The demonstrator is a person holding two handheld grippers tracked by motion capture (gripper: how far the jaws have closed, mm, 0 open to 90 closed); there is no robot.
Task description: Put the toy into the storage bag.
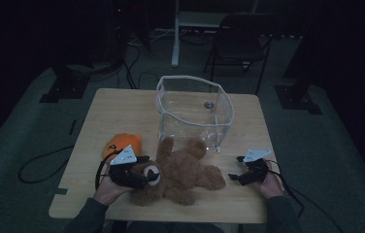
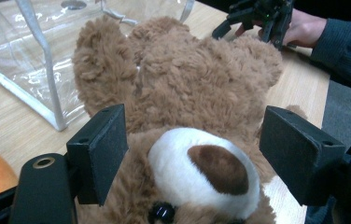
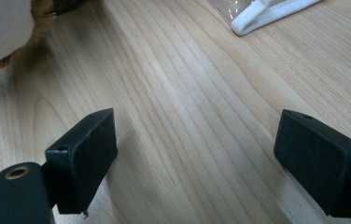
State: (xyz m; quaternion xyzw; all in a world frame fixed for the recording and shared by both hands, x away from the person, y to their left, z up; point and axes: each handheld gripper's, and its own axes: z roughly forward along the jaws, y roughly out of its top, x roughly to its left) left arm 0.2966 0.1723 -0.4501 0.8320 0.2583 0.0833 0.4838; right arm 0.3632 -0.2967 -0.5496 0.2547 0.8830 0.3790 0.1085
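Note:
A brown teddy bear [image 1: 185, 170] lies on its back on the wooden table [image 1: 122, 111], head toward the left hand. My left gripper [image 1: 144, 177] stands open around the bear's head; in the left gripper view the white snout [image 2: 201, 172] sits between the two black pads [image 2: 101, 149], which do not press on it. My right gripper [image 1: 233, 175] rests open just right of the bear's foot, and in the right gripper view [image 3: 197, 158] bare wood lies between its pads. A pale paw of the bear [image 3: 1, 32] shows at that view's top left.
A clear plastic bag with white trim [image 1: 195, 104] stands upright and open behind the bear, with a small round thing inside. An orange soft toy [image 1: 122, 143] lies left of the bear's head. A chair and stands are on the floor beyond the table.

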